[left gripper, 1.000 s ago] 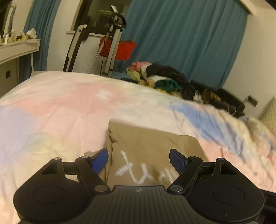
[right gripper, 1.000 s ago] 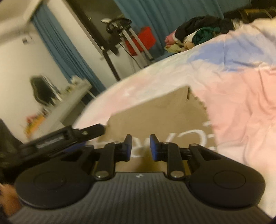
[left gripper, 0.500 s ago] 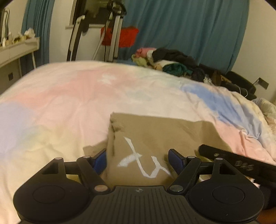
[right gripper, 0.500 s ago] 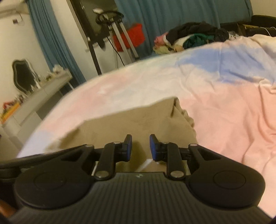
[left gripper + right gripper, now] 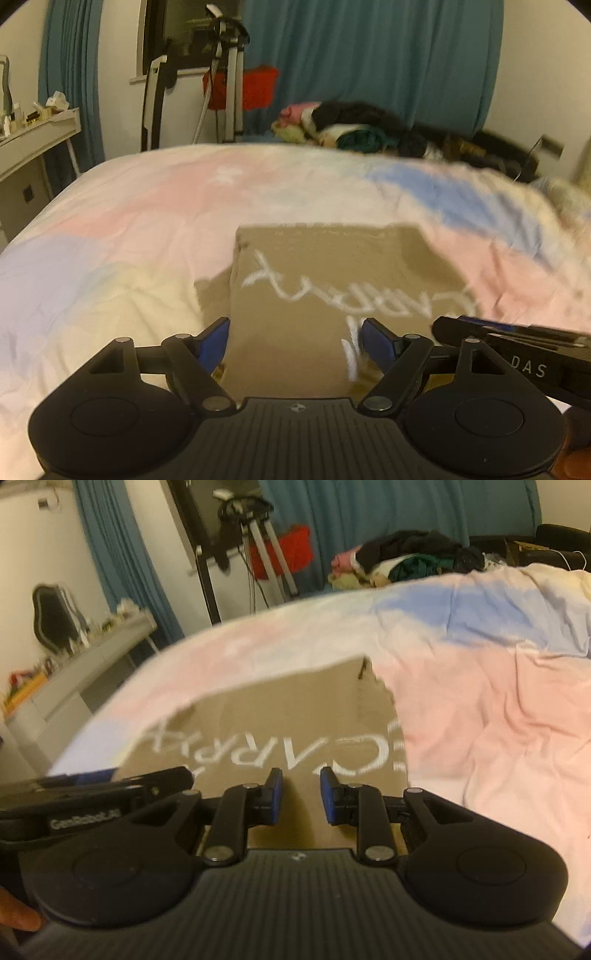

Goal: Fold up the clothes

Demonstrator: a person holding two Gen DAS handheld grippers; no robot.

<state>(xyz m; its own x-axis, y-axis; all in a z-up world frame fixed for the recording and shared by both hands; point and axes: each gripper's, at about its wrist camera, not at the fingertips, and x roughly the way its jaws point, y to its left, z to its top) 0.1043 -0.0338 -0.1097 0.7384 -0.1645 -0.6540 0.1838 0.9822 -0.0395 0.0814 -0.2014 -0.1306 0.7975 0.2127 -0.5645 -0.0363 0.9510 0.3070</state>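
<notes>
A tan garment with white lettering (image 5: 332, 280) lies folded flat on the pastel bedspread (image 5: 129, 229). My left gripper (image 5: 293, 341) is open wide and hovers over the garment's near edge. The right gripper shows at the right of the left wrist view (image 5: 517, 343). In the right wrist view the garment (image 5: 280, 723) lies just ahead. My right gripper (image 5: 300, 795) is open with a narrow gap over the garment's near edge, holding nothing. The left gripper shows at the left of that view (image 5: 92, 797).
A pile of unfolded clothes (image 5: 354, 129) lies beyond the bed's far edge, in front of a teal curtain (image 5: 369, 55). A stand with a red item (image 5: 240, 88) is at the back. A white shelf with small items (image 5: 33, 129) is at the left.
More of the garment's white lettering has come into both views. The right gripper's jaws have opened slightly. Both grippers have shifted over the garment's near edge.
</notes>
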